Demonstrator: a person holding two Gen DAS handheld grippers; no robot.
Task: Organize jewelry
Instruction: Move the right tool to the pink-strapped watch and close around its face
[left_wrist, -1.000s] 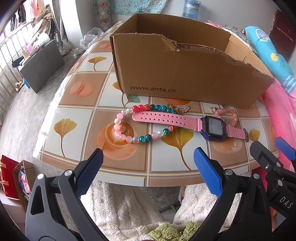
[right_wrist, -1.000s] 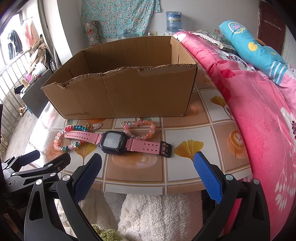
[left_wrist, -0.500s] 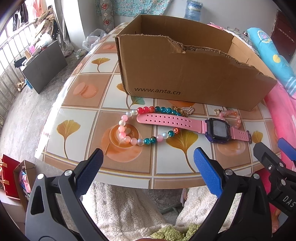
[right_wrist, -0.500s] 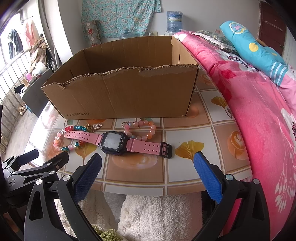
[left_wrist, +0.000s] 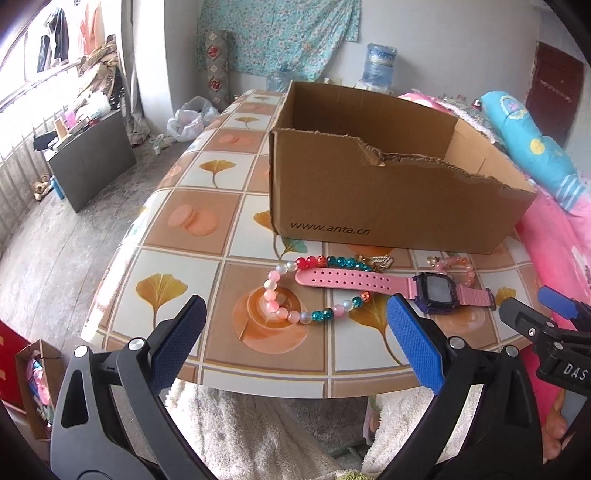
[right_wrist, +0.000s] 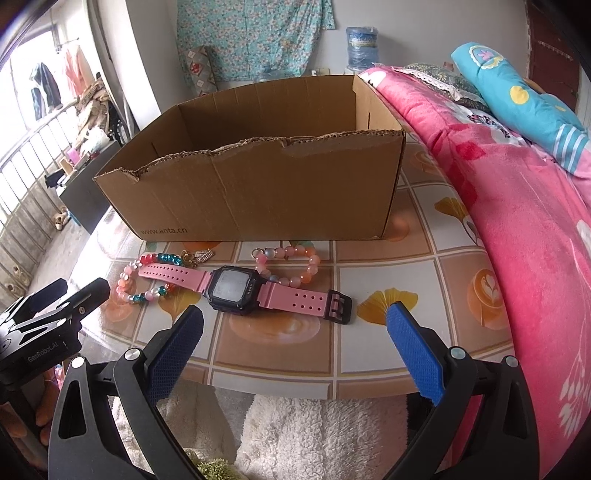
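Fingers of both the left gripper (left_wrist: 295, 339) and the right gripper (right_wrist: 293, 341) are spread wide and empty, hovering off the desk's (left_wrist: 192, 221) near edge. Nothing looks boxed yet: the pink watch (right_wrist: 236, 286), multicoloured bead bracelet (left_wrist: 280, 295) and pink bead bracelet (right_wrist: 291, 264) lie tangled between that edge and the cardboard box (right_wrist: 258, 184). Next, I'd judge, comes lowering onto the watch strap, which overlaps both bracelets, without dragging them.
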